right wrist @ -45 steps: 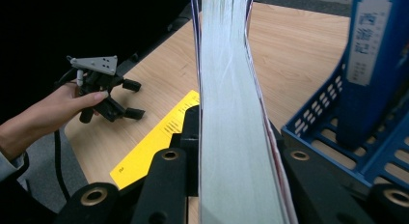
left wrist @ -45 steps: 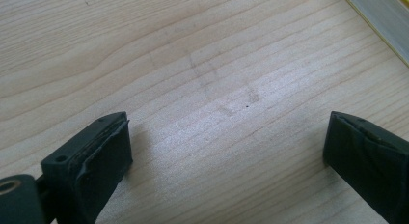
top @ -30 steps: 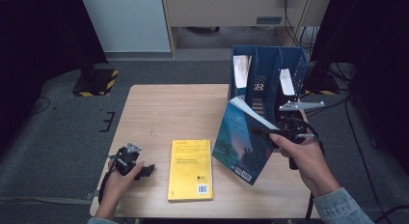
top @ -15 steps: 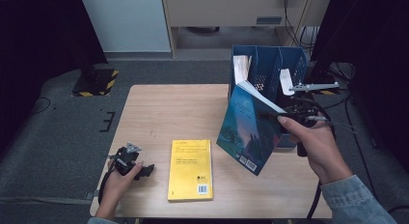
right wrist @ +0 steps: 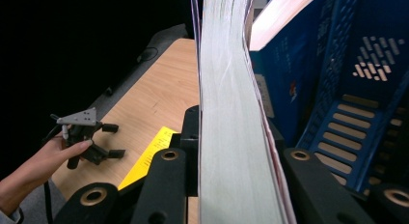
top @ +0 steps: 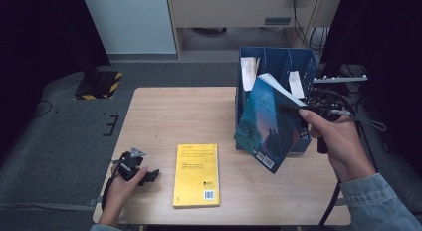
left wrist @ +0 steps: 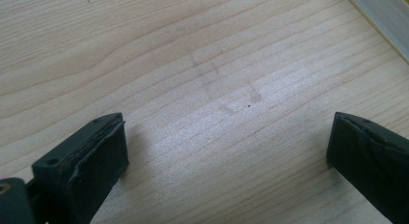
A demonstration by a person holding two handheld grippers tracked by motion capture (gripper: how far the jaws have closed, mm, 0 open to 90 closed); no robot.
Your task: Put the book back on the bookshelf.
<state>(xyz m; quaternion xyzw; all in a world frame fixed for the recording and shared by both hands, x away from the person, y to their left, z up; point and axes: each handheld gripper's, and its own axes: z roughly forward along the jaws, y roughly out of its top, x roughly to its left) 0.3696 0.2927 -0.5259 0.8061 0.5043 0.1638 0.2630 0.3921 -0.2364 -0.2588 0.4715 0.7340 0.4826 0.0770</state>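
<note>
1. Left gripper [top: 149,175] — resting on the table [top: 169,116] near the front left corner, jaws spread wide over bare wood, nothing between them.
2. Yellow book [top: 196,174] — lying flat just right of that gripper, not touching it.
3. Blue book [top: 263,124] — lifted clear of the table, tilted, in front of the blue bin [top: 278,61].
4. Right gripper [top: 298,107] — clamped on the blue book's page edge, beside the bin.
</note>
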